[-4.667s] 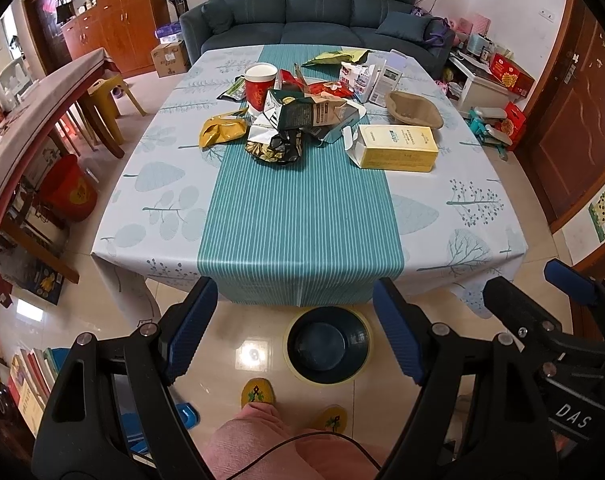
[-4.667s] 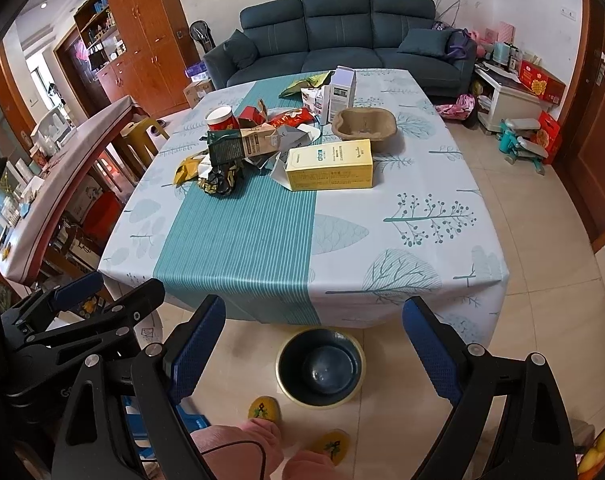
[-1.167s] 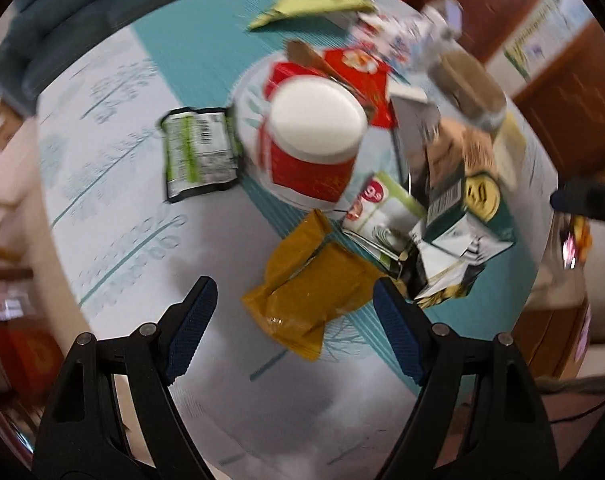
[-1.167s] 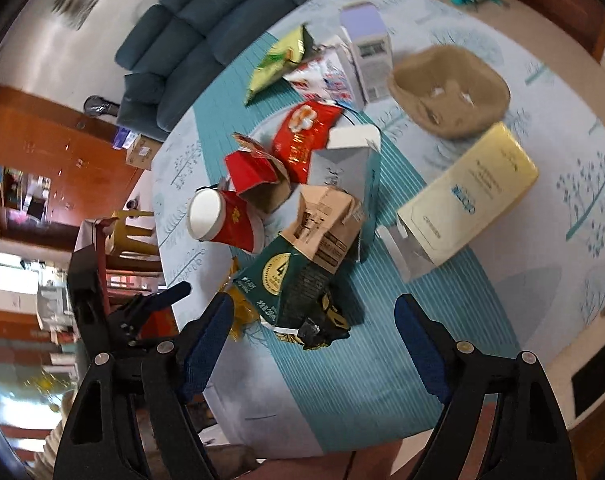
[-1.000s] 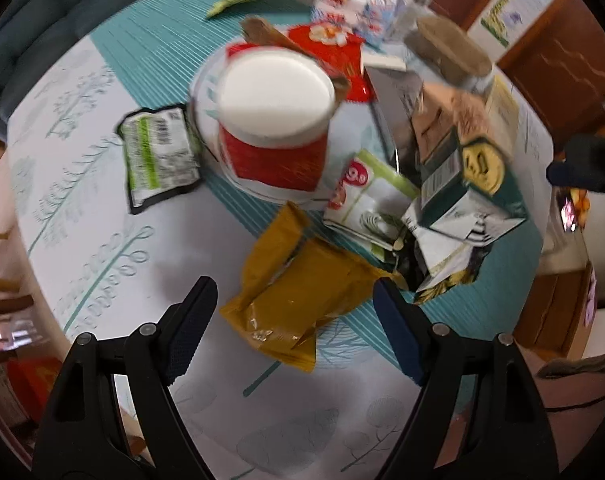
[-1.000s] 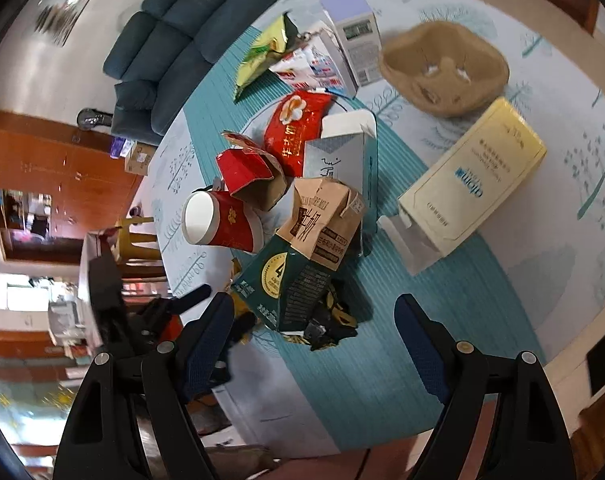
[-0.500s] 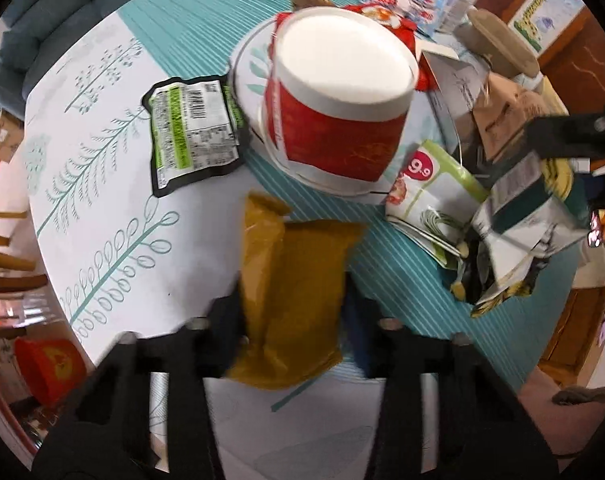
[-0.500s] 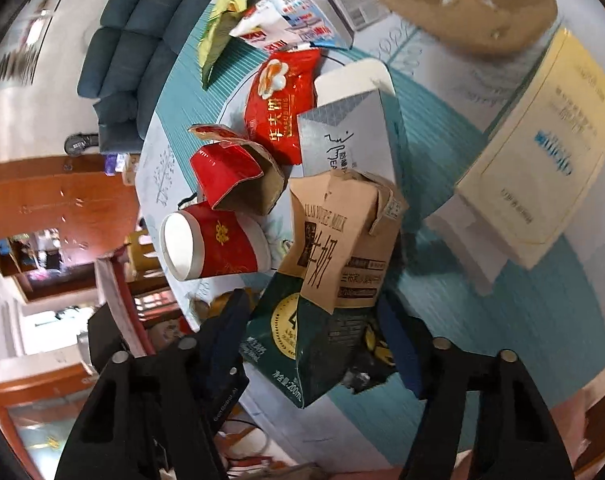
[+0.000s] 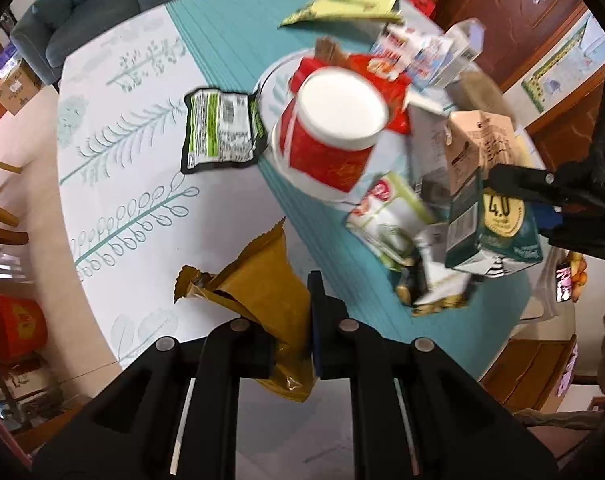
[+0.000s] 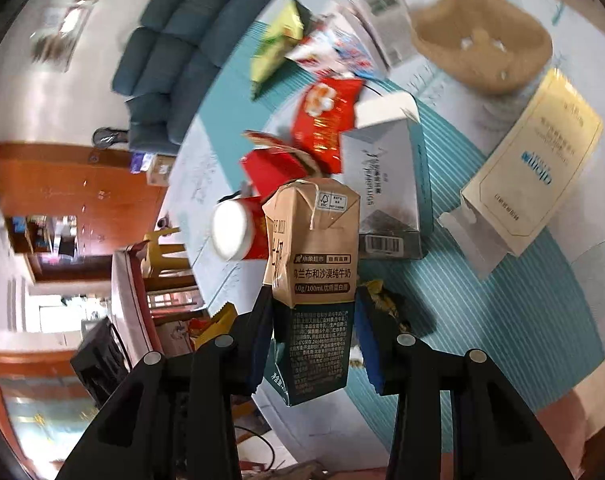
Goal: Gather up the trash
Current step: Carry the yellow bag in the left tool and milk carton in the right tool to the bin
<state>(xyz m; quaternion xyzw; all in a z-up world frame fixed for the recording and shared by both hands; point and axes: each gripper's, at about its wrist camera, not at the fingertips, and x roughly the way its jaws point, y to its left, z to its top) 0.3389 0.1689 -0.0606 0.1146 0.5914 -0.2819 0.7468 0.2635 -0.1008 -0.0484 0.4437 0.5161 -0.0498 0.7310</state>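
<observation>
The left gripper (image 9: 290,320) is seen closed on a mustard-yellow snack wrapper (image 9: 258,280), its jaws having just been closing, and the crumpled foil is pinched between the fingers (image 9: 322,320) above the surface (image 9: 114,184). The right gripper (image 10: 312,332) has likewise just been closing, and a brown-and-green milk carton (image 10: 314,276) is clamped upright between its blue pads. Both pieces appear lifted clear of the pile. For the step to be done well, both grips should probably be kept firm and the pieces carried away level, since the thin wrapper could slip. The surface is covered by a pale leaf-patterned cloth with a teal striped centre. On it are left a red paper cup (image 9: 334,136), a green-and-black packet (image 9: 220,134), a cream box (image 10: 534,176) and a brown pulp tray (image 10: 482,40). A dark blue sofa (image 10: 170,52) and wooden cabinets are seen beyond.
</observation>
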